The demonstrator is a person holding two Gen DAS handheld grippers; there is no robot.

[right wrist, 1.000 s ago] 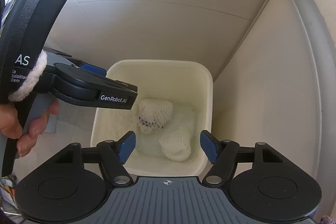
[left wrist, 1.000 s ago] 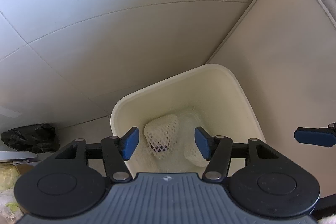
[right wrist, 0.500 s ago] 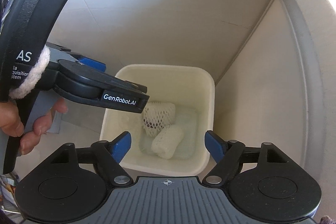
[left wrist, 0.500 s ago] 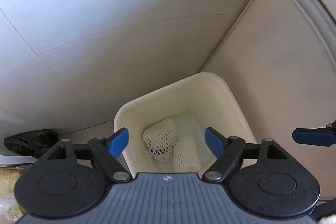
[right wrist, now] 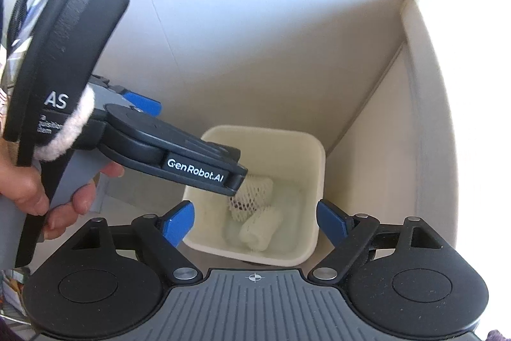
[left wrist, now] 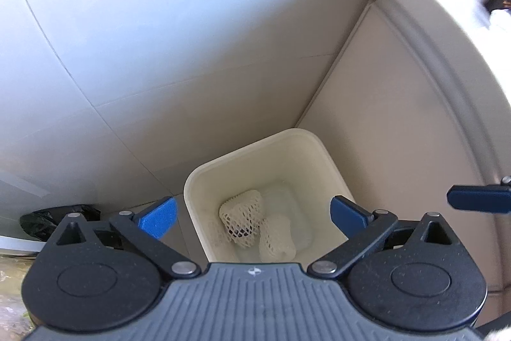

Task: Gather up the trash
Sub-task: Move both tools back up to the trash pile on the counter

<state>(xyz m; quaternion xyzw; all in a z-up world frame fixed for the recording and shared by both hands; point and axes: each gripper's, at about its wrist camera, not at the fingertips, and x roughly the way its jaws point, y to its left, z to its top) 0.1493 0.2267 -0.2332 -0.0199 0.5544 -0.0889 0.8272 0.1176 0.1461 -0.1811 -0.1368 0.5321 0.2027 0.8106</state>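
One cream bin (left wrist: 281,146) holds two white foam nets (left wrist: 242,221). Above the bin, the left gripper (left wrist: 252,214) and right gripper (right wrist: 255,221) hang empty, jaws opening wide.

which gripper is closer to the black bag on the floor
Left. The black bag lies just beyond the left gripper, beside its left finger. The right gripper hangs over the bin, and its view shows no bag.
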